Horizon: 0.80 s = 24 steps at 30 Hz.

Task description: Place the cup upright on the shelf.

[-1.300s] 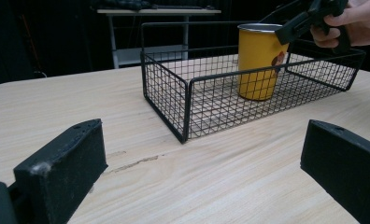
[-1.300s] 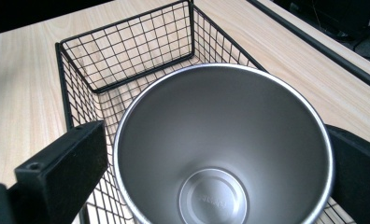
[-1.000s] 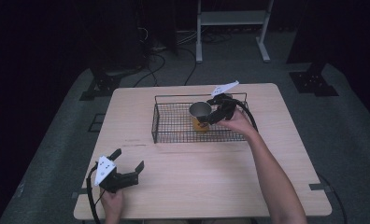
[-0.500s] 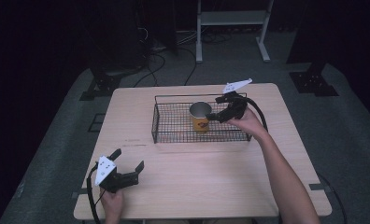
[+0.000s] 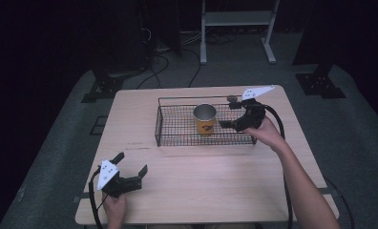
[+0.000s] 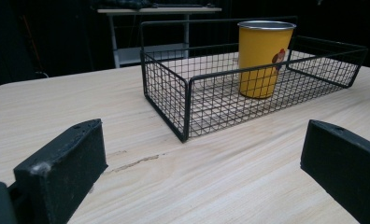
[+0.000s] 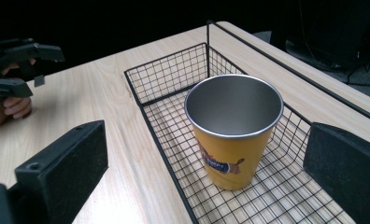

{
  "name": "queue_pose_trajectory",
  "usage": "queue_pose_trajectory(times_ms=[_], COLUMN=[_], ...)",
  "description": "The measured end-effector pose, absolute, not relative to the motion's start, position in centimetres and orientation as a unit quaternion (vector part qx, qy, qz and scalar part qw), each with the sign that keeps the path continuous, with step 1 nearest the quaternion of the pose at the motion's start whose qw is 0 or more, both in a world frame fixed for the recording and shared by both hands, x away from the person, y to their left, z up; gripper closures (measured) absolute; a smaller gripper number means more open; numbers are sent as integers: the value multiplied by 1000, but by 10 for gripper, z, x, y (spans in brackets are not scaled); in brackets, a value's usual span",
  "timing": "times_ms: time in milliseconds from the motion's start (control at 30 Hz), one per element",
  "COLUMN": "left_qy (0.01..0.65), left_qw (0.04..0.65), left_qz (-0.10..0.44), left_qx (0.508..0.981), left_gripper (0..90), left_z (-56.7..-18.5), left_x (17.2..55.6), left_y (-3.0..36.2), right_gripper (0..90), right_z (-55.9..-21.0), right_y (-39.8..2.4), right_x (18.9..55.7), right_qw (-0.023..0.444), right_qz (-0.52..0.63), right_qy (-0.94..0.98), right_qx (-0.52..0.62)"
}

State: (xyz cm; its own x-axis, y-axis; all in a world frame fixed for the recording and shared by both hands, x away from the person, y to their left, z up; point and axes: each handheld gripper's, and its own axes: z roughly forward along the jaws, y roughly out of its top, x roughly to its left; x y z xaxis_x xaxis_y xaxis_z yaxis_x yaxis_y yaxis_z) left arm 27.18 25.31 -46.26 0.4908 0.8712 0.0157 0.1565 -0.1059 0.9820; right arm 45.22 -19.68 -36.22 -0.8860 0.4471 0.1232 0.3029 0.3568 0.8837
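A yellow metal cup [image 5: 204,119] [image 6: 262,60] [image 7: 232,135] with a cartoon print stands upright and empty in a black wire basket [image 5: 157,125] [image 6: 174,93] [image 7: 164,74] on the far half of the wooden table [image 5: 201,181]. My right gripper [image 5: 228,113] [image 7: 209,140] hovers open over the basket's right end. Its jaws stand wide on either side of the cup without touching it. My left gripper [image 5: 131,163] [image 6: 204,140] rests open near the table's front left corner, pointing at the basket with nothing between its jaws.
A white metal stand [image 5: 235,19] and cables [image 5: 177,52] lie on the dark floor beyond the table. Bare wood stretches between the basket and the front edge. The left hand with its gripper [image 7: 15,60] is seen far off in the right gripper view.
My right gripper has drawn back to the right, away from the cup, which stays upright in the basket. The left gripper has not moved.
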Motion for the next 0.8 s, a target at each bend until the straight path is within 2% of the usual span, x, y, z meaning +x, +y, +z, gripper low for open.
queue_pose_trajectory(times_ms=[400,800], left_qy=[386,385], left_qw=[545,544], left_qz=[328,329], left_qx=[669,669], left_gripper=[0,0], left_z=[-463,-463], left_x=[272,272], left_y=[253,253], right_gripper=[0,0], right_z=[-357,-363], right_y=[-213,-226], right_x=[429,411], right_qw=[83,75], right_qz=[529,533], right_qy=[816,813], right_qx=[220,223])
